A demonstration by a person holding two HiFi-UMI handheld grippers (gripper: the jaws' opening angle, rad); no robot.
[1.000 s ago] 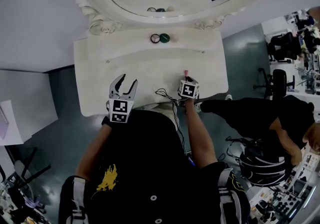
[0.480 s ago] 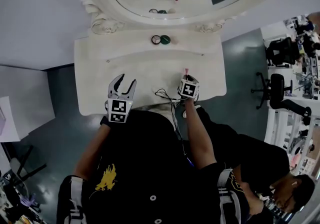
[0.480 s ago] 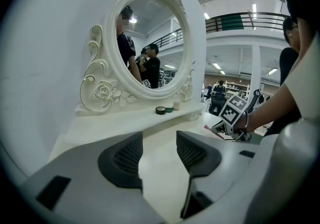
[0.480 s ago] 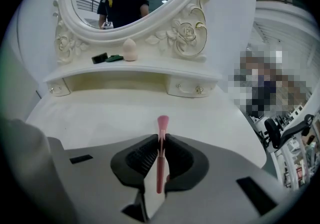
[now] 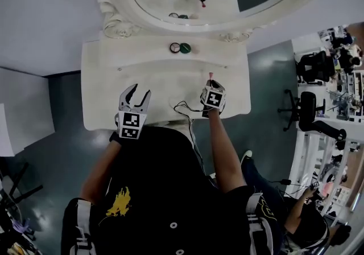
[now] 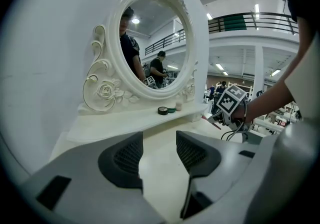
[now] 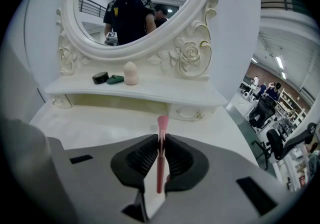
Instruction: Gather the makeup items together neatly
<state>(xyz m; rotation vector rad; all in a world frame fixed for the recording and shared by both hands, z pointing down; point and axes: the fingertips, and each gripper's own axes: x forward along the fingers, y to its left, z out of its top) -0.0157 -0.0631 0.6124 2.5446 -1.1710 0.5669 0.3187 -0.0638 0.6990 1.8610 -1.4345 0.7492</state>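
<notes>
**One tool holds the pink brush, the other holds nothing**

The right tool's own view shows the most. The right tool is shut narrow on a thin pink brush. The brush stands between the two dark pads, and its pink tip sticks out past them. The head view shows only that small pink tip in front of the tool, not the grip.

The left tool's own view shows the left tool with its jaws partly apart. Only bare white bench shows in the gap. This view also shows the right tool from the side, off to the left tool's right.

The other makeup things sit on the shelf under the mirror. They are ahead of the right tool, a bit to its left, and well apart from it. The little sponge is plain in the right tool's view but hard to make out from the head.

Count:
- two tools
- one pink brush
- one black round case
- one green case, just beside the black one
- one sponge
- one mirror
</notes>
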